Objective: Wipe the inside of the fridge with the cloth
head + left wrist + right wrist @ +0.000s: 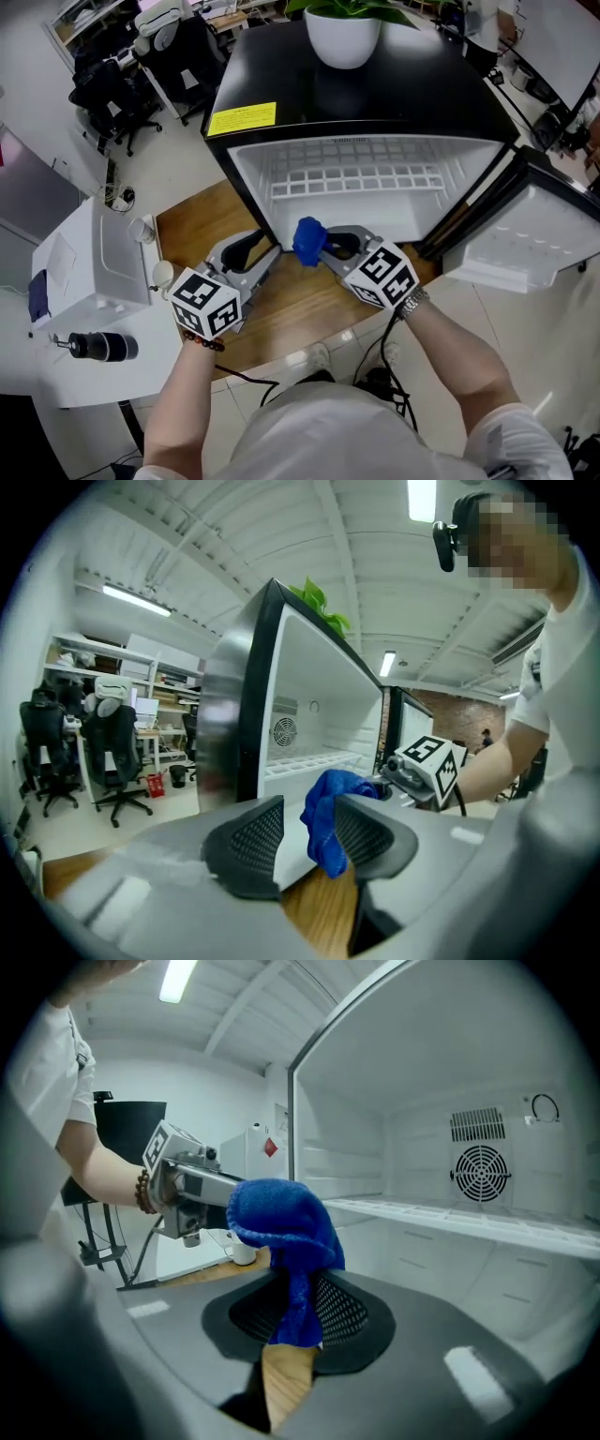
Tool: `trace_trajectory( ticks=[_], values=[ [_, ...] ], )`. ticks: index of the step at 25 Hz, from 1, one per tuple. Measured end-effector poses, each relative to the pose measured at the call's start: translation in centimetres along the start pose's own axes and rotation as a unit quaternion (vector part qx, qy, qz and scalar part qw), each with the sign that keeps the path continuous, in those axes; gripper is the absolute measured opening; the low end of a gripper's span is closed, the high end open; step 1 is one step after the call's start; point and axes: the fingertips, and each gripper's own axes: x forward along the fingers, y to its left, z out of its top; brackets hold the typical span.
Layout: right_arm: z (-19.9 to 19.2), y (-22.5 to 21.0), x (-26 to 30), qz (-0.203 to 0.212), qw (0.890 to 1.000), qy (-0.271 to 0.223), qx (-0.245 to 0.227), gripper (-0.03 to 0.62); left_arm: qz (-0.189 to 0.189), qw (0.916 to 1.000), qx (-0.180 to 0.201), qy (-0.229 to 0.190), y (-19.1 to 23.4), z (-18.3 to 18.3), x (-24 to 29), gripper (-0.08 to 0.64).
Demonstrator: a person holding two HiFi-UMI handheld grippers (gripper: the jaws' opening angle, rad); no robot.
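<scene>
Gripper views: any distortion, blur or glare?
Left gripper view: fisheye bend, dark corners, foreground soft. Right gripper view: same bend, cloth sharp, ceiling lamp blown out. Head view: even light, glossy fridge top mirrors the plant pot.

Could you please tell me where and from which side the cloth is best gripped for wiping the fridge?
Probably as the right hand-held gripper has it: pinch the cloth's narrow hanging tail, coming from the side away from the fridge, so the bunched wad sticks out past the jaws, free to meet the walls.
</scene>
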Motion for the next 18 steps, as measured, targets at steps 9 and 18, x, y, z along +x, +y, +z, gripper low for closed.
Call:
trace_trajectory(
  ticks=[9, 18],
  values=[
    [-2.4, -1.7, 5.6, -0.045, 0.999, 0.014, 0.018, 0.080, 0.104, 0.9945, 0.008, -0.013, 4.3, -0.6, -0.3, 0.176],
    [-3.7, -3.1, 9.5, -0.069, 0.997, 0.014, 0.030, 0.078, 0.133, 0.9907, 0.027, -0.010, 5.3, -0.8, 1.1, 0.175]
  ],
)
